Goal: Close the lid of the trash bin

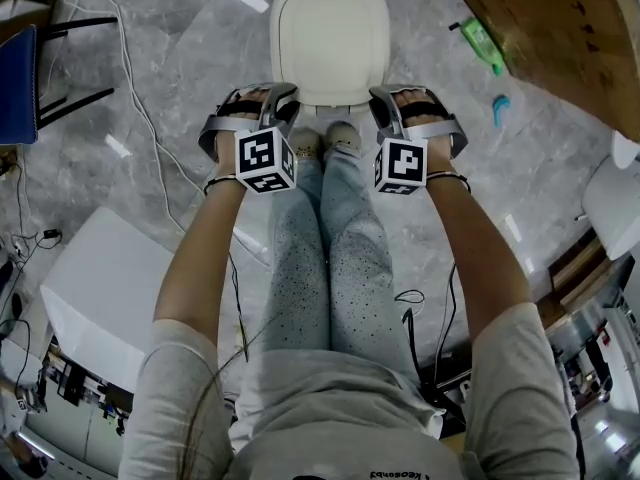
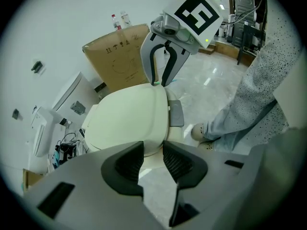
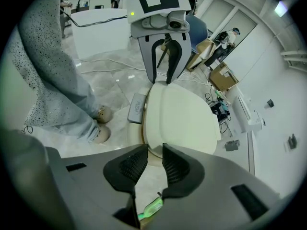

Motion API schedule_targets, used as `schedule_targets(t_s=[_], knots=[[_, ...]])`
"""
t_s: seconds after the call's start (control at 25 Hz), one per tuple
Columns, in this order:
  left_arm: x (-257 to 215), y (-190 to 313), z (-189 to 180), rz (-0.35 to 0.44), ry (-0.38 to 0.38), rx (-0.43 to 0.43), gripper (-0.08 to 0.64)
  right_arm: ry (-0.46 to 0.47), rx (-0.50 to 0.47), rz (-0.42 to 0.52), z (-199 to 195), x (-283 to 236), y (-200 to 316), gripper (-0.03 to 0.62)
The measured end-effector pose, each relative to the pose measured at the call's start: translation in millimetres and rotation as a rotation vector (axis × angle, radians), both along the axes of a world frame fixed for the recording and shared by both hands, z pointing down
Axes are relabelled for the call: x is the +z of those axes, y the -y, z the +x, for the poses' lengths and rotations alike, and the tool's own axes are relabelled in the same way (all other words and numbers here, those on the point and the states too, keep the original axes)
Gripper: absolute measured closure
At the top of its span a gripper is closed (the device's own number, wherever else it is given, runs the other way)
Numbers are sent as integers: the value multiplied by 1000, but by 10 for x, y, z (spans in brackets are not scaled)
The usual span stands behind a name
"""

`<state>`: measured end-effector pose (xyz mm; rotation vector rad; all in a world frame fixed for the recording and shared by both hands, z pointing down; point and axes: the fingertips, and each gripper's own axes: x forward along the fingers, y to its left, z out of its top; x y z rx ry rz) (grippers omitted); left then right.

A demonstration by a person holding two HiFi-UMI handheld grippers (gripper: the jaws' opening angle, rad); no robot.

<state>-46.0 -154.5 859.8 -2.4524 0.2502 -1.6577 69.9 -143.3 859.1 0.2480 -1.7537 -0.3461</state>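
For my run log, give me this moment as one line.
trash bin lid: looks down | left gripper: open, empty, by lid's front-left edge | right gripper: open, empty, by lid's front-right edge

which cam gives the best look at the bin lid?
Head view: the lid is seen from straight above, nearly its whole outline, lying down flat. Both gripper views show it only at a slant; each one's own jaws cover its near edge, and the opposite gripper overlaps its far edge.

The trash bin (image 1: 330, 38) stands on the floor (image 1: 170, 58) before the shoes (image 1: 325, 140). The left gripper (image 1: 283, 98) and right gripper (image 1: 382, 100) flank its near corners.
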Motion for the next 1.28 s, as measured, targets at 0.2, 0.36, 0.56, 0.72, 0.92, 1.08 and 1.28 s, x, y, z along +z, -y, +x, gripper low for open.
schedule_targets(t_s=[0.2, 0.36, 0.56, 0.72, 0.92, 1.08, 1.28], knots=[[60, 3, -3, -49, 17, 6, 423, -53, -13, -51, -9, 73, 2, 480], [97, -8, 6, -86, 42, 16, 426, -94, -11, -101, -2, 128, -2, 482], [117, -12, -11, -145, 57, 13, 428, -117, -7, -158, -23, 142, -4, 482], [139, 6, -5, -197, 79, 11, 431, -133, 11, -221, -17, 164, 18, 482], [138, -26, 14, -253, 94, 10, 449, -160, 31, -301, -9, 173, 18, 483], [142, -12, 10, -268, 103, -5, 449, -163, 42, -312, -8, 174, 28, 483], [40, 71, 0, -218, 62, -92, 509, -94, 99, -244, -27, 85, 45, 483]])
